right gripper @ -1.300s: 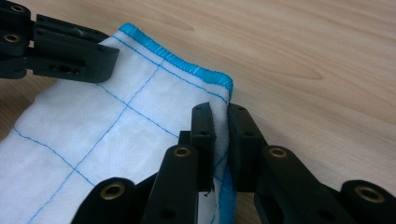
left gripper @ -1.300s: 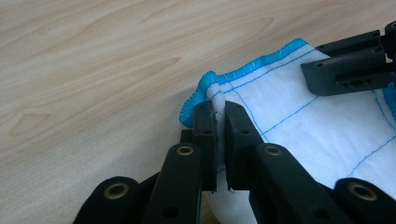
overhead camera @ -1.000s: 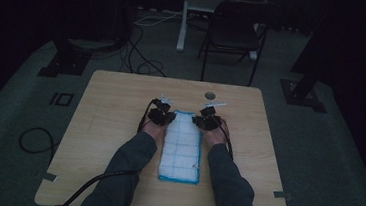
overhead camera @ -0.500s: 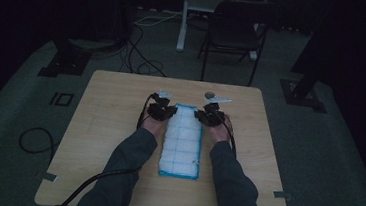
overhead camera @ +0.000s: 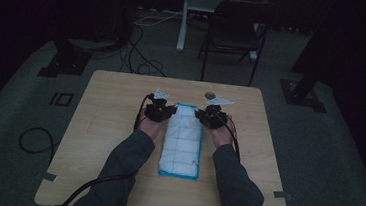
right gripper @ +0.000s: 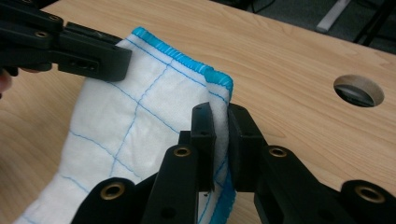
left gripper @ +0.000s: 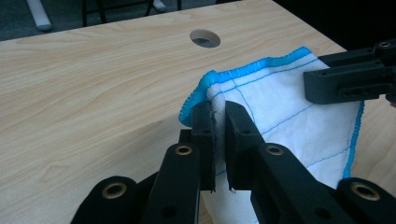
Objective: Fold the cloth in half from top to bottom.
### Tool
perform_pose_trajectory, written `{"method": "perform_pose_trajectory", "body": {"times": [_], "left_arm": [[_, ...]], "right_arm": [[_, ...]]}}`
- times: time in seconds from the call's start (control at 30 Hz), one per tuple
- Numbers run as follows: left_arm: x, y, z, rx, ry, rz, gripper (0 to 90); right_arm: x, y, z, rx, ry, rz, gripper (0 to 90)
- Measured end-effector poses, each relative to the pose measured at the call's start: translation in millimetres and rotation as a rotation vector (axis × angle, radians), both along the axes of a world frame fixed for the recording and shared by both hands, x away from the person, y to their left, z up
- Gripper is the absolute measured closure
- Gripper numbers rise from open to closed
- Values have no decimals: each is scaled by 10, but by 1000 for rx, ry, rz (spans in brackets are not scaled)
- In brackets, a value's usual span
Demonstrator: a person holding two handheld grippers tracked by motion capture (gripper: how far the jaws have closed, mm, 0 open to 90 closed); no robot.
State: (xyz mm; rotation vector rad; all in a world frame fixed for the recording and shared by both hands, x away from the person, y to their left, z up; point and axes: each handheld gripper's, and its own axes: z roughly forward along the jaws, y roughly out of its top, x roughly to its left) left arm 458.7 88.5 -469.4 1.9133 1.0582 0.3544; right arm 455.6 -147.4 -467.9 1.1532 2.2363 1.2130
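A white cloth (overhead camera: 182, 143) with blue grid lines and a blue hem lies lengthwise on the wooden table (overhead camera: 109, 121), its far end raised. My left gripper (overhead camera: 163, 110) is shut on the cloth's far left corner, and the left gripper view has the hem (left gripper: 201, 88) pinched between the jaws (left gripper: 219, 112). My right gripper (overhead camera: 210, 116) is shut on the far right corner. In the right gripper view the cloth (right gripper: 140, 116) hangs from the pinch (right gripper: 219, 116), with the left gripper (right gripper: 88, 53) farther off.
A round cable hole (overhead camera: 210, 95) sits in the table just beyond the right gripper. A dark chair (overhead camera: 235, 32) and a white desk leg stand on the floor behind the table. Cables trail off the table's near left edge.
Both grippers have risen a little and moved slightly away from the person, carrying the cloth's far corners up off the table. Their grips look the same.
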Motion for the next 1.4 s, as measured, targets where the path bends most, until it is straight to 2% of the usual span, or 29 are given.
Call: {"method": "perform_pose_trajectory", "body": {"times": [0.33, 0.67, 1.23, 1.4], "left_arm": [[-212, 55, 38, -12, -31, -20, 843], [-376, 95, 79, -24, -47, -31, 845], [-587, 116, 18, -42, -49, -48, 845], [-648, 129, -9, -44, -49, -50, 844]], "right_arm": [[-199, -32, 4, 32, -31, 19, 830], [-361, -15, 51, 17, -56, 47, 829], [-547, -36, -29, 21, -48, 64, 827], [-620, -42, -62, 39, -43, 67, 826]]}}
